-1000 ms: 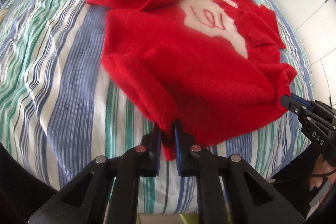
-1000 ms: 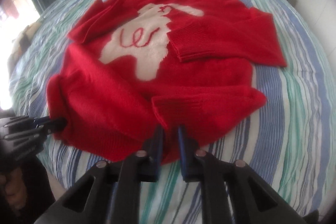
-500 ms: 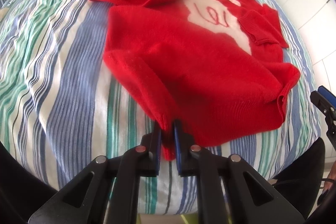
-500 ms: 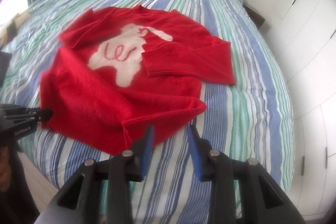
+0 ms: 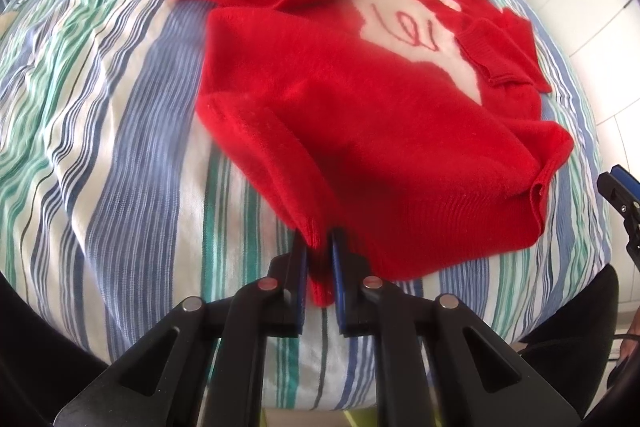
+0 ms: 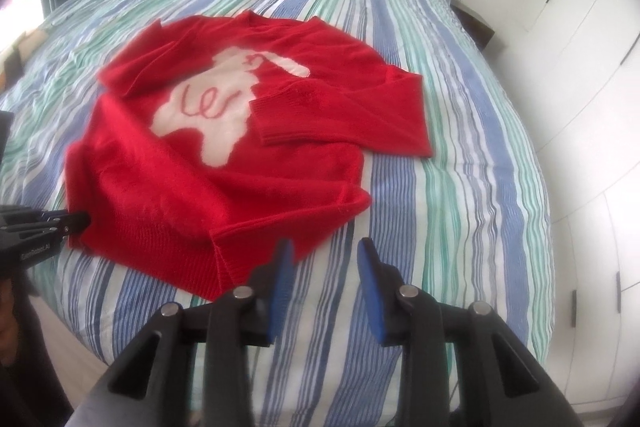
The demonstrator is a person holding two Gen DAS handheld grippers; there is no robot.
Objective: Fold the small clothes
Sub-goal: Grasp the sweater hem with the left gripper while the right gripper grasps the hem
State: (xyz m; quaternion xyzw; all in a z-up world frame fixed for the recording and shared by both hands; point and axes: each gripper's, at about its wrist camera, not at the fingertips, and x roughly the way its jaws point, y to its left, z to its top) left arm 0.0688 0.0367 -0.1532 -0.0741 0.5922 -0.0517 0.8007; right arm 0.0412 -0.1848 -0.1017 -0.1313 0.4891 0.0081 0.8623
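My left gripper [image 5: 319, 269] pinched the soft, floppy red sweater's [image 5: 360, 131] hem at six o'clock; my right gripper [image 6: 324, 279] gaped empty beside it.

Small white lettering on left gripper [image 6: 86, 219] body, seen from right wrist view: reads roughly "EasyRobot.AI", blurred, not certain. Red looping squiggle on white figure of red sweater [image 6: 224, 155]: not legible letters.

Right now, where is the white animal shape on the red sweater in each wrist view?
Left wrist view: white animal shape upper right of centre, far side of the red sweater.
Right wrist view: white animal shape left of centre.
Shared landmark: the ribbed sleeve cuff beside it.
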